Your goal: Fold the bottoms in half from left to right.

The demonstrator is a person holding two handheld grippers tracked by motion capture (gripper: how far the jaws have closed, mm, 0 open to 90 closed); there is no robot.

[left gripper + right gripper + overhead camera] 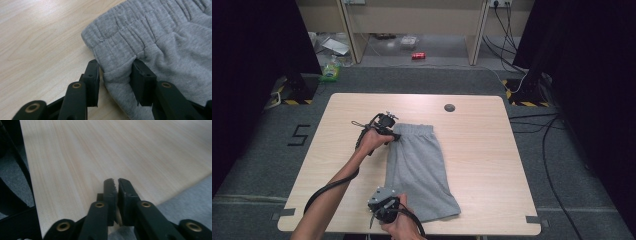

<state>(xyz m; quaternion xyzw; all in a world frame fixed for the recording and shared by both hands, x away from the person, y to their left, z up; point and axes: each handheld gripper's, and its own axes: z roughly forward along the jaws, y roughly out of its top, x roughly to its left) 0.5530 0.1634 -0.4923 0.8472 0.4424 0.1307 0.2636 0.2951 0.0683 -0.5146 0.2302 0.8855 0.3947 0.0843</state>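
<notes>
Grey shorts (419, 165) lie folded lengthwise on the wooden table (477, 150), with the waistband at the far end. My left gripper (395, 135) is at the waistband's left corner. In the left gripper view its jaws (115, 65) pinch a bunched fold of the shorts (162, 32) just below the elastic. My right gripper (382, 201) is at the near left corner of the shorts, by the table's front edge. Its jaws (118, 181) stand almost together with only a thin slit and nothing between the tips, over bare wood (100, 145), with the grey cloth (192, 202) to their right.
A small dark round cap (449, 107) is set into the table near its far edge. Beyond the table, on the floor, are a red can (418, 56), a green packet (330, 72) and cables (552, 130) at the right. Black stands flank both far corners.
</notes>
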